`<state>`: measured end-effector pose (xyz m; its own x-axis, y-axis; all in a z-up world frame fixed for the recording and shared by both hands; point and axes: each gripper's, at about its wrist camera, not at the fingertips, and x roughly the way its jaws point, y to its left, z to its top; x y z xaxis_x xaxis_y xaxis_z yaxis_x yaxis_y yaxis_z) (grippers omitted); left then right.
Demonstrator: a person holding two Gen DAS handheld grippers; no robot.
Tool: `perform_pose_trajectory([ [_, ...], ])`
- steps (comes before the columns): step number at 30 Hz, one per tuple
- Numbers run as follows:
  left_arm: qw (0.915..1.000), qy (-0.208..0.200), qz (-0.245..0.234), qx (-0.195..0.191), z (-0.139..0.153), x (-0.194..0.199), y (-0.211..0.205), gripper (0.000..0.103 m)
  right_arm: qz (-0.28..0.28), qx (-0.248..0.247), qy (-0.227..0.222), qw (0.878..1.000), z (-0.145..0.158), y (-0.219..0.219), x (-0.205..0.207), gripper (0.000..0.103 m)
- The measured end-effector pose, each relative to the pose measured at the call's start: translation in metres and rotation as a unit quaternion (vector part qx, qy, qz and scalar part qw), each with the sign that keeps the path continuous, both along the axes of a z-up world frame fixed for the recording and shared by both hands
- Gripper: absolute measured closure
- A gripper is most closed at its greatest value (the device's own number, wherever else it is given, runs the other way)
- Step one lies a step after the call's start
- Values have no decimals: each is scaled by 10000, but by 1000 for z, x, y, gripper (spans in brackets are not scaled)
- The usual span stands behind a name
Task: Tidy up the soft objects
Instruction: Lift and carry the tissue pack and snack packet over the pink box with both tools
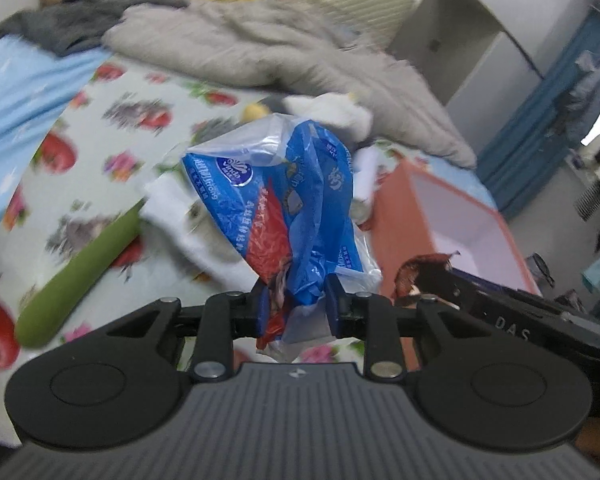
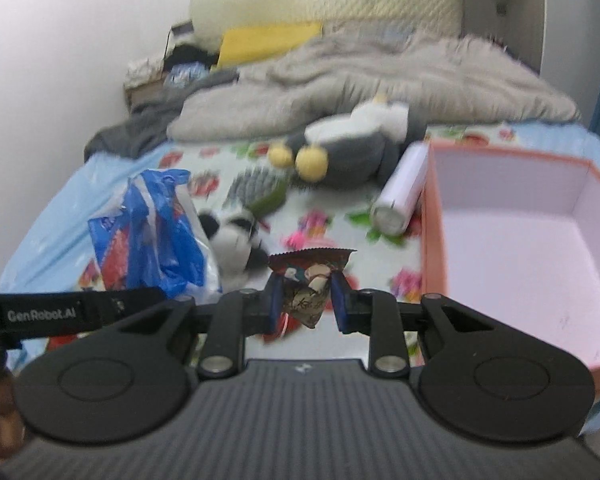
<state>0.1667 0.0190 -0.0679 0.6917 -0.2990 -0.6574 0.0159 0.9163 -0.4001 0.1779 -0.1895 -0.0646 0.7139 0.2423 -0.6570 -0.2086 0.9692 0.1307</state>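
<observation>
Gripping a crumpled blue plastic bag (image 1: 300, 208) between its blue pads, the left gripper (image 1: 300, 306) holds it up above a bed (image 1: 100, 128) covered in a fruit-and-flower print. The bag has red and clear patches and hangs bunched between the closed jaws. The right gripper (image 2: 306, 300) is clamped on a small brown snack wrapper (image 2: 310, 280), also lifted off the bed. The two grippers sit side by side, the bag to the left of the wrapper.

On the bed below lie a black-and-white plush (image 2: 236, 236) with a green part, a grey-and-white plush (image 2: 356, 144) with yellow feet, and a white cylinder (image 2: 402, 188) just beside an open pink box (image 2: 432, 232). The box stands to the right of both grippers and shows a pale bare inside. A grey blanket (image 2: 380, 80) is heaped further back, with a yellow item (image 2: 268, 40) and a cream pillow (image 2: 324, 4) against the wall.
</observation>
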Motion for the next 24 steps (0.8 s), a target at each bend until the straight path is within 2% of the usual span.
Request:
perform_pose_trajectory([
  [6, 9974, -503, -449, 253, 36, 24, -24, 71, -235, 28, -523, 9983, 35, -18, 8, 74],
  [9, 9966, -536, -615, 88, 47, 38, -29, 71, -428, 113, -718, 9964, 48, -35, 9, 74],
  [17, 9888, -865, -1216, 31, 92, 62, -81, 71, -708, -73, -1304, 9889, 86, -74, 11, 74],
  [20, 9852, -785, -1526, -17, 101, 78, -111, 71, -767, -96, -1394, 9872, 97, -88, 16, 74],
  [24, 9803, -682, -1851, 13, 106, 96, -148, 71, -878, 1, -1272, 9880, 109, -116, 27, 74],
])
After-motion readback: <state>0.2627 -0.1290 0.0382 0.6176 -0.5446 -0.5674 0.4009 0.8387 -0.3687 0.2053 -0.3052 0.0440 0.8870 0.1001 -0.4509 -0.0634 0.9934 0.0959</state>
